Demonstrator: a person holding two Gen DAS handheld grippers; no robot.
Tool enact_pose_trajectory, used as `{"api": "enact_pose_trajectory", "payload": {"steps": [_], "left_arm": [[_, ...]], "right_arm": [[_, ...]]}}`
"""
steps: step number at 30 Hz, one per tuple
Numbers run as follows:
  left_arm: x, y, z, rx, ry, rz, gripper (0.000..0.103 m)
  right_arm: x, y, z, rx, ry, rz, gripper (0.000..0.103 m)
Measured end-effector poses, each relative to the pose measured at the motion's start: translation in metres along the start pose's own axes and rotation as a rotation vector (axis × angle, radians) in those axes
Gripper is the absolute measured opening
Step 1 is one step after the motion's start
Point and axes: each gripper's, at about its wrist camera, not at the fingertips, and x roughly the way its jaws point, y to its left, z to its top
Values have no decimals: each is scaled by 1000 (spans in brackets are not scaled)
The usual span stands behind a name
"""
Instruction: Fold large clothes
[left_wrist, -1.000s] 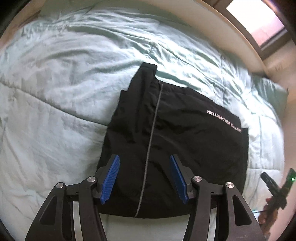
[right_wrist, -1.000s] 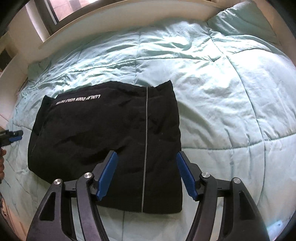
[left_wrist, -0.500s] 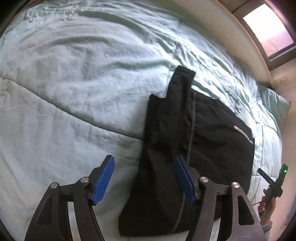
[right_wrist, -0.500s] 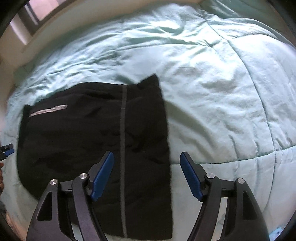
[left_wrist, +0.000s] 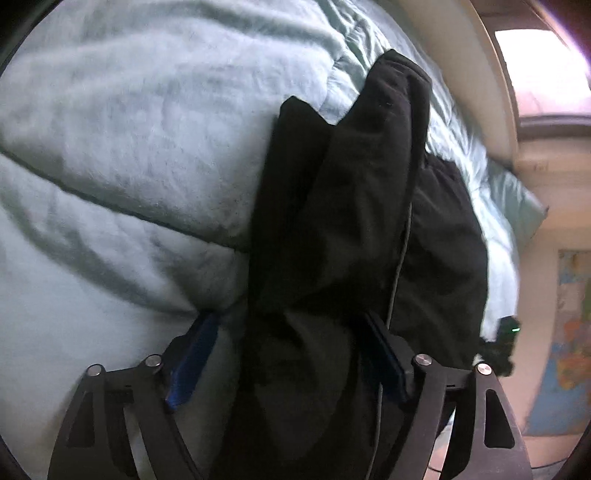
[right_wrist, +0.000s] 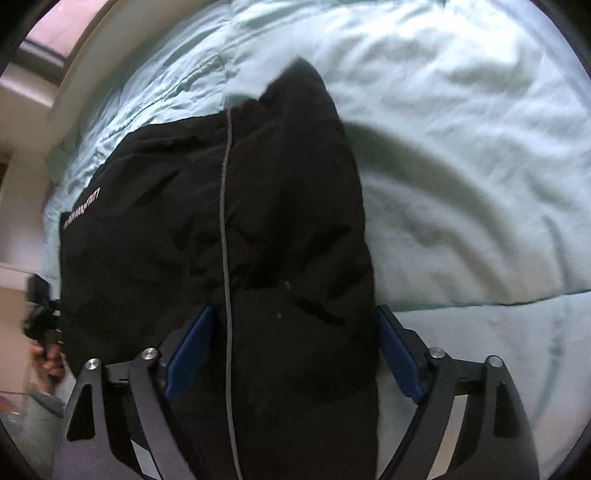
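A black folded garment (left_wrist: 347, 229) with a thin grey stripe lies on a pale green quilt (left_wrist: 122, 155). In the left wrist view my left gripper (left_wrist: 291, 354) has its blue-padded jaws wide apart, straddling the garment's near left edge, with bunched cloth between them. In the right wrist view the garment (right_wrist: 258, 206) shows white lettering at its left. My right gripper (right_wrist: 295, 350) is also wide open around the garment's near right edge. Neither pair of pads presses the cloth together.
The quilt (right_wrist: 461, 166) covers the bed on all sides. A cream bed frame and a window run along the far side (left_wrist: 532, 74). The other hand-held gripper shows at the edge of each view (right_wrist: 44, 314).
Both grippers have dropped down and forward onto the garment's near edge. The cloth now bunches up between each pair of open jaws. The garment itself still lies where it was.
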Motion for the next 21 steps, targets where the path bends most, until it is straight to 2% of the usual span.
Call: {"api": "enact_pose_trajectory", "payload": {"steps": [1,4,8,10,11,12,13,14,17,18,19,20,21], "left_arm": [[2,3,1,-12,4,-25,82],[6,3,2,-3,15,-37,84],[12,-1,5,15,13,-59,84],[15,-5,4,27,-2,-52,83],[14,-10,3,54,-20,-49,63],[10,-16,2,88,-29,-85,49],[4,-20,3,107,-39,-84,43],[-1,-26,0,136,-44,-86,39],[0,-27,0,136,-23,-105,42],[5,-23,3,114,-11,-114,46],[12,-18,7,87,-1,-124,53],[19,-15,10,67,8,-138,58],[25,-11,10,44,11,-157,59]], "right_arm": [[4,-4,2,16,11,32,92],[19,-11,7,40,41,124,94],[31,-6,13,13,59,182,94],[35,-1,14,-1,52,213,81],[34,2,14,-10,47,218,78],[31,5,13,-28,39,215,69],[25,11,12,-61,27,206,61],[21,13,11,-80,25,198,59],[19,19,9,-114,36,182,60],[25,18,13,-106,50,191,69],[33,16,17,-84,70,219,76],[37,14,18,-63,88,254,77],[45,9,20,-26,108,293,78]]}}
